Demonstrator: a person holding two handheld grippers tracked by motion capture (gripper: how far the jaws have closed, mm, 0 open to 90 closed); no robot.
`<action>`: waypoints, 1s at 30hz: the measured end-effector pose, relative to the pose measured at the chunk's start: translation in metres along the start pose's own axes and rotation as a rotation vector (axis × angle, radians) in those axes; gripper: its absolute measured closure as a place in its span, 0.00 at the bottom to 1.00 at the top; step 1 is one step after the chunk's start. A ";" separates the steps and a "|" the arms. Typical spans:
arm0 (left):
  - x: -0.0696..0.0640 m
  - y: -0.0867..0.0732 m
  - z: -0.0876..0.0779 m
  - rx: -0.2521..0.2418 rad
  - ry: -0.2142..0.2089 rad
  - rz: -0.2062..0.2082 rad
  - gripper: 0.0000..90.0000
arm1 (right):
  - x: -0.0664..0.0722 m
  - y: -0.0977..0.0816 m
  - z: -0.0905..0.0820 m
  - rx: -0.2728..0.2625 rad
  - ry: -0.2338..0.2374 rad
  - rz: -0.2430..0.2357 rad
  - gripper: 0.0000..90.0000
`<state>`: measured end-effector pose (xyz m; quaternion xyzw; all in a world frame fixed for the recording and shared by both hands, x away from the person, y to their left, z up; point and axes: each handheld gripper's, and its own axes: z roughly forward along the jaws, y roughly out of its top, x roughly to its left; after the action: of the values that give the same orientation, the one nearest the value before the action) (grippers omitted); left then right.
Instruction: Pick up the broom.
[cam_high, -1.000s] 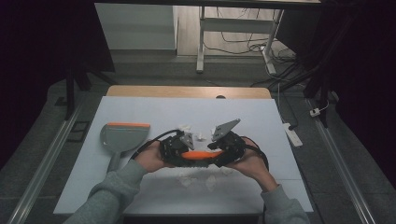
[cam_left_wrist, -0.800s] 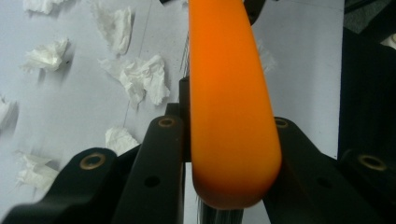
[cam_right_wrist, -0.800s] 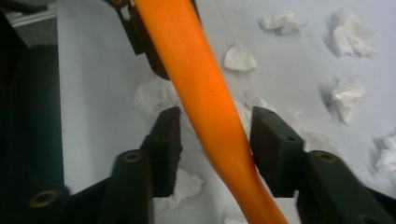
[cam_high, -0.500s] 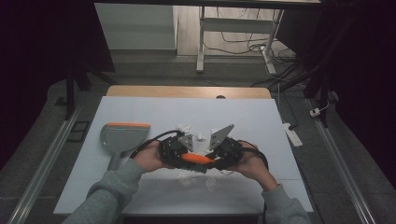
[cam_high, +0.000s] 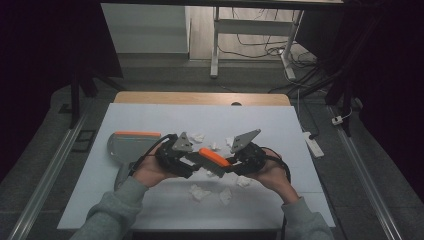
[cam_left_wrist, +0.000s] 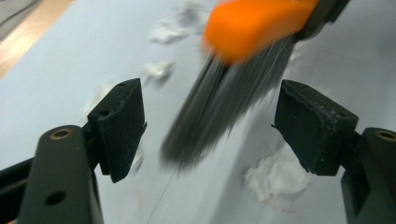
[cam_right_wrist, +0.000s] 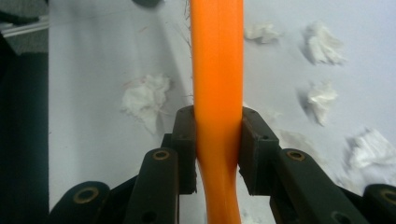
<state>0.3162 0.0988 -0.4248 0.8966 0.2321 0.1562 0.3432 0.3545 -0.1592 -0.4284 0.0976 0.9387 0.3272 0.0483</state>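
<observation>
Brush: orange brush (cam_high: 215, 157) held above the table's middle, between both grippers.
Right gripper (cam_right_wrist: 217, 140): jaws clamped on its orange handle.
Left gripper (cam_left_wrist: 210, 126): jaws just sprung apart, bristles between them untouched.
Surface: white table (cam_high: 150, 120), paper scraps (cam_high: 200, 192) scattered, dustpan (cam_high: 125, 145) at left.
Room: dark floor, cables behind.

Grey knit sleeves (cam_high: 107, 217) on both forearms, ribbed at the cuffs. Left gripper (cam_left_wrist: 210, 126): matte black body, blocky jaw pads with small screw holes, brass-coloured pivot pins behind them. Right gripper (cam_right_wrist: 218, 149): same black linkage arms and pins. Grey three-cornered plate (cam_high: 245, 139) atop each. Black cable (cam_high: 150, 150) trailing from the left gripper.
</observation>
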 end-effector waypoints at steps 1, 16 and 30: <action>0.001 -0.006 -0.005 -0.005 0.017 -0.022 0.28 | 0.000 0.000 0.000 0.000 0.000 0.000 0.78; -0.005 -0.097 -0.048 -0.071 0.160 -0.235 0.25 | -0.015 -0.011 -0.017 -0.072 -0.085 0.117 0.78; -0.001 -0.150 -0.061 -0.098 0.235 -0.348 0.25 | -0.029 -0.024 -0.032 -0.118 -0.155 0.214 0.78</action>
<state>0.2426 0.2295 -0.4845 0.8008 0.4140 0.2093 0.3788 0.3737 -0.2032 -0.4172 0.2193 0.8954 0.3766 0.0910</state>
